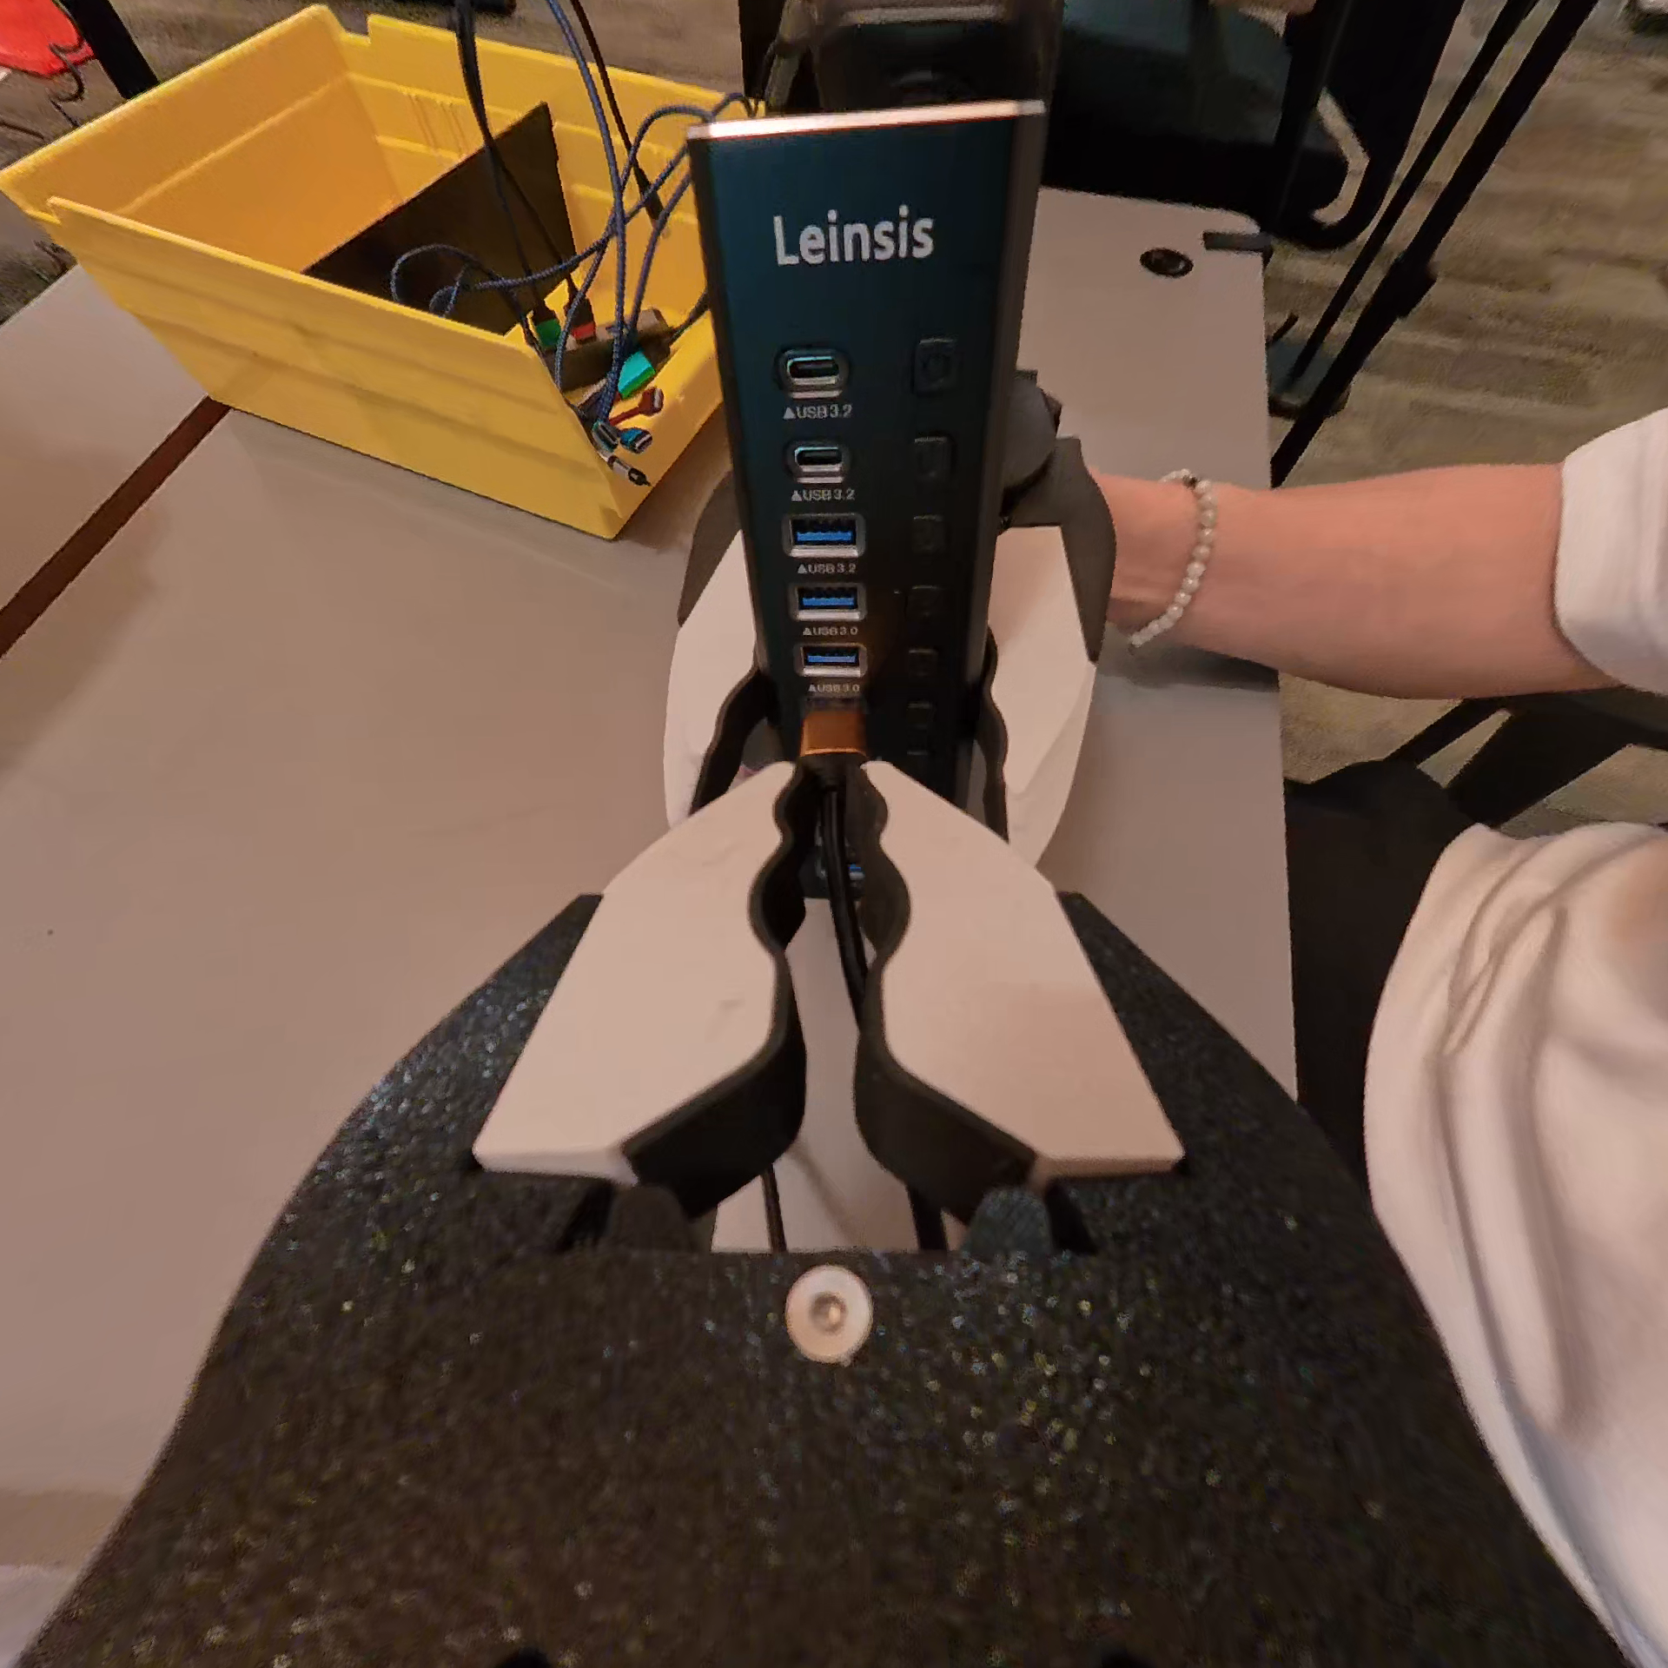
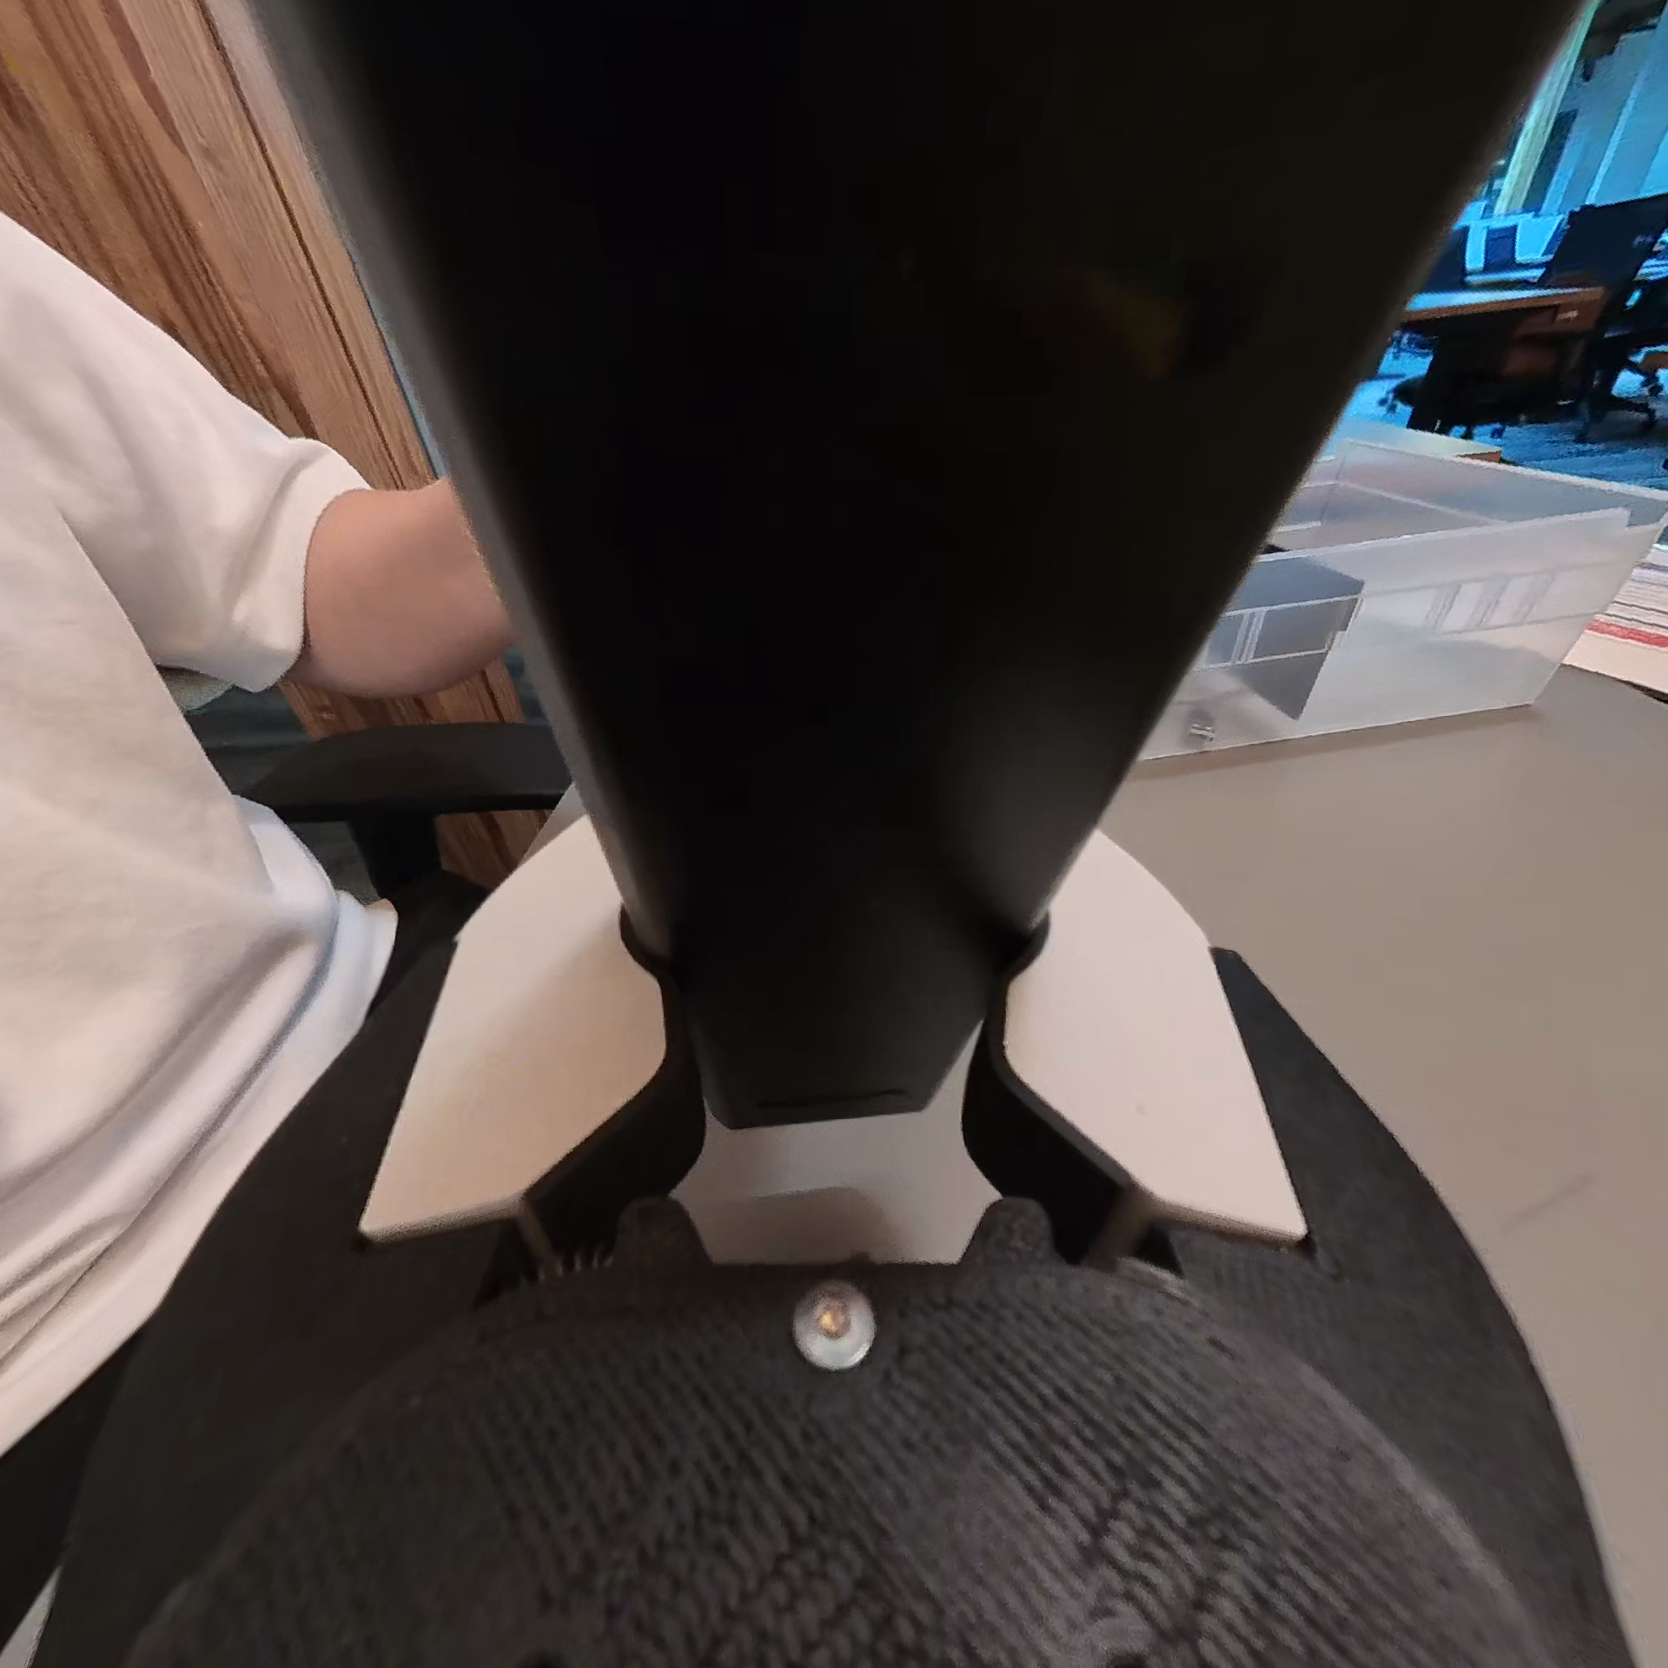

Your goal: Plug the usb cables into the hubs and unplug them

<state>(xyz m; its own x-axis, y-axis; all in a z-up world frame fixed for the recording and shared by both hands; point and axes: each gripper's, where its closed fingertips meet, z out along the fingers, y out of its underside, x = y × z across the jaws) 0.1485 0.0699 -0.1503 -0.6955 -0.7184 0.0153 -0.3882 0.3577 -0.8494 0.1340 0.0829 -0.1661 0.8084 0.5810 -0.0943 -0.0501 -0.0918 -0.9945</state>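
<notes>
On the far left of our left wrist view sits a yellow bin on the grey bench. It holds a small hub with a bunch of coloured cables plugged in.

In the middle stands the tall dark USB hub, upright, with its row of ports facing us. Our left gripper is almost closed, its tips pinching the black cable right behind the orange plug. The plug sits at a lower port, under three blue ones. We cannot tell if it is all the way in.

To the right, our right gripper reaches around the hub from behind. Its fingers are spread partway and squeeze the bottom of the hub from both sides, holding it up. A clear plastic box sits on the bench farther right.

We think we are at the plugging or unplugging step for this one cable. Next we must move the plug straight along the port while the right gripper keeps the hub from tipping.
</notes>
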